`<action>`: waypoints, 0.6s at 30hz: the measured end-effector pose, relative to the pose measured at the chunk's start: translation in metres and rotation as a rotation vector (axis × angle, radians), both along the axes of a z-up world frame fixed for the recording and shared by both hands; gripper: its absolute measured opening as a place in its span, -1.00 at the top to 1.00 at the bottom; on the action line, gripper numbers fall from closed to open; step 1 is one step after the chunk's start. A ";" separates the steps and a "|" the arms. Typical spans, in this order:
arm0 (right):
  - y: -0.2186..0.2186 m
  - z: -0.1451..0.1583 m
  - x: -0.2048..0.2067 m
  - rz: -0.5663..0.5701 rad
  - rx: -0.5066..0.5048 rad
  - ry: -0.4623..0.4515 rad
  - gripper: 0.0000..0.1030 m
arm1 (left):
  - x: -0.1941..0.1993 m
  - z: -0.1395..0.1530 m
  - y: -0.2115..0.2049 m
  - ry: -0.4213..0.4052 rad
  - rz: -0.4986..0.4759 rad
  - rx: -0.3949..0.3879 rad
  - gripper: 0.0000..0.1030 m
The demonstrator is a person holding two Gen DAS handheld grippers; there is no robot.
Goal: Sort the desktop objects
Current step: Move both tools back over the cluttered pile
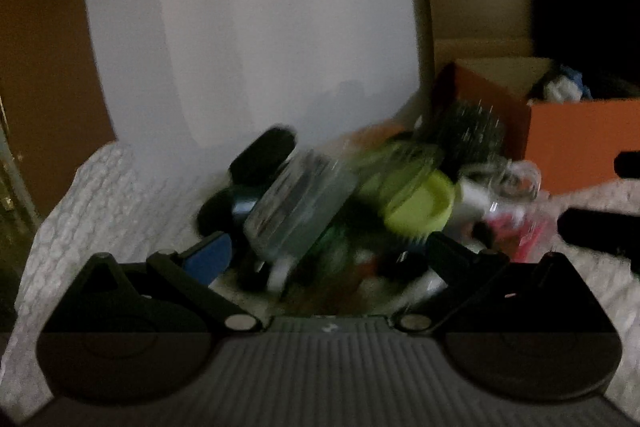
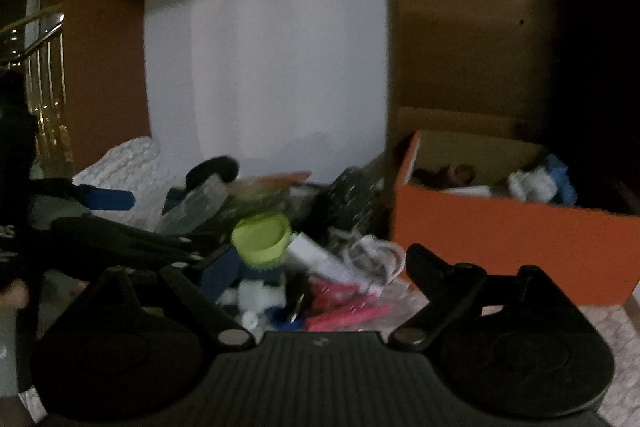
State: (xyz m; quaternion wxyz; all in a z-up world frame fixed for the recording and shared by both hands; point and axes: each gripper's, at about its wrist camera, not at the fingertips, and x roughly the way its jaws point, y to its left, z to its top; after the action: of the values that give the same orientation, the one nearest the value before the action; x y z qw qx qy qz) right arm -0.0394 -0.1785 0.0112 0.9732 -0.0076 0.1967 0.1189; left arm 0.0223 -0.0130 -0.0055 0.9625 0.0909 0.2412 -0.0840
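A dim, motion-blurred scene. A jumbled pile of small desktop objects (image 2: pixel 288 239) lies on a white textured cloth (image 1: pixel 104 195) covering the counter, against a pale wall.

From the left wrist view, the left gripper (image 1: pixel 324 255) reaches toward the near edge of the pile with its fingers spread wide and nothing pinched between them. Directly beyond them lies a clear plastic jar (image 1: pixel 296 203) on its side, and just right of it a lime-green lid (image 1: pixel 420 207). A dark bristled brush (image 1: pixel 468 135) sits at the far side of the pile, a black rounded object (image 1: pixel 264 155) at its far left, and pink items (image 1: pixel 516 231) at its right edge.

From the right wrist view, the right gripper (image 2: pixel 316 267) also points at the pile, its fingers spread wide and empty. Between them, farther off, show the lime-green lid (image 2: pixel 262 237), a white cable bundle (image 2: pixel 360 255) and the pink items (image 2: pixel 344 311) nearest the camera.

An orange cardboard box (image 2: pixel 520 247) stands open on the right, beside the pile, already holding white and blue things (image 2: pixel 540 183). The left gripper is visible at the left of this view.
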 end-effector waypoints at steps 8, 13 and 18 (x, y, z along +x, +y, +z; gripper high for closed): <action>0.014 -0.026 0.000 0.020 -0.011 0.053 -0.78 | -0.012 -0.030 0.021 0.100 -0.049 0.011 -1.00; 0.011 -0.033 0.001 0.008 -0.013 0.078 -0.78 | -0.016 -0.041 0.017 0.126 -0.095 0.034 -1.00; 0.005 -0.037 0.009 -0.015 -0.020 0.096 -0.79 | -0.012 -0.045 0.012 0.138 -0.148 0.060 -1.00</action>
State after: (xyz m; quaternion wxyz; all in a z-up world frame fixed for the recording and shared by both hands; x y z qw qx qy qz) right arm -0.0300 -0.1739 -0.0259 0.9634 -0.0100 0.2445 0.1097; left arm 0.0105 -0.0015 -0.0501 0.9317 0.1313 0.3019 -0.1537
